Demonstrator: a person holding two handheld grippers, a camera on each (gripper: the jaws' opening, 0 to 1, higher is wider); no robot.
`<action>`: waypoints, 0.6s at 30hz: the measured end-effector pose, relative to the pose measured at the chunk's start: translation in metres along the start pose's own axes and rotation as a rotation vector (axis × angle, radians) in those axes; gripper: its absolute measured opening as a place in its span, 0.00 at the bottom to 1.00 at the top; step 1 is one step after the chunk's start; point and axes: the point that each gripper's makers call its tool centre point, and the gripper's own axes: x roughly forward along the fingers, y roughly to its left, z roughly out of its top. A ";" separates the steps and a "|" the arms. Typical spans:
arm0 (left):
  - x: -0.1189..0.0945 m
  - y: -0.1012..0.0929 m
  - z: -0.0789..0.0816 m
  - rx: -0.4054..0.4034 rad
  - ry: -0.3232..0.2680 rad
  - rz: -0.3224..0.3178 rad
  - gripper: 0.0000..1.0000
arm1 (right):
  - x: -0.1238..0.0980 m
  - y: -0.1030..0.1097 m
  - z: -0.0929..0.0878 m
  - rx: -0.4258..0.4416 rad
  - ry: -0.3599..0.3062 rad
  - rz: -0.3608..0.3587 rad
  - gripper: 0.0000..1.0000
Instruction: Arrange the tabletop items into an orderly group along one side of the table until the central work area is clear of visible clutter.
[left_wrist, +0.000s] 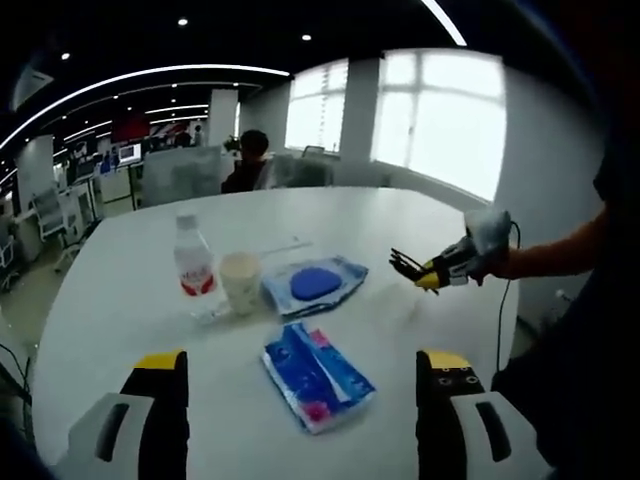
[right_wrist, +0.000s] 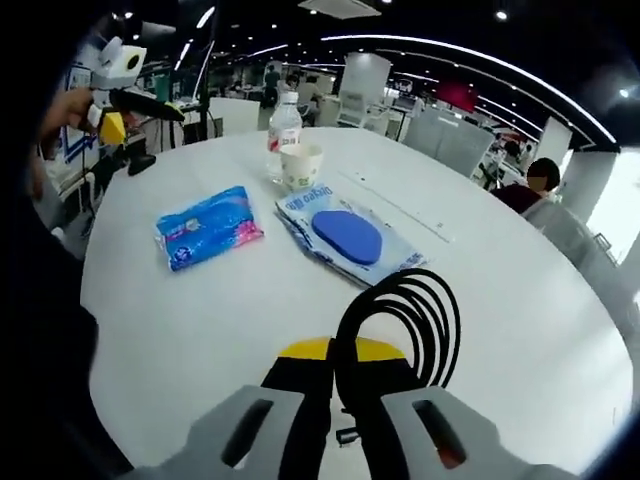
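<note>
left tool (left_wrist: 300, 375) held with jaws spread; right tool (right_wrist: 345, 375) clamped on black cable (right_wrist: 400, 310).

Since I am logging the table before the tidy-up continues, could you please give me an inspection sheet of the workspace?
Surface: white round table, mostly bare.
Job's things: water bottle and paper cup upright, side by side; wipes pack with a blue oval next to the cup; blue tissue pack lying apart.
Clutter: nothing seen.
Grippers: left tongs open, empty, above the table; right tongs shut on the black cable coil.
Cables: that coil loops up from the right tongs.
Surroundings: open office, bright windows, a seated person beyond the table.
</note>
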 end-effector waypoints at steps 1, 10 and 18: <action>-0.001 -0.001 -0.001 0.001 0.002 -0.001 0.93 | 0.002 0.001 -0.002 -0.004 0.007 0.003 0.01; -0.003 -0.010 -0.010 -0.018 0.009 0.001 0.92 | 0.014 0.004 -0.015 0.008 0.051 0.020 0.02; -0.005 -0.017 -0.019 0.000 0.034 -0.001 0.91 | 0.017 0.010 -0.017 0.055 0.071 0.040 0.04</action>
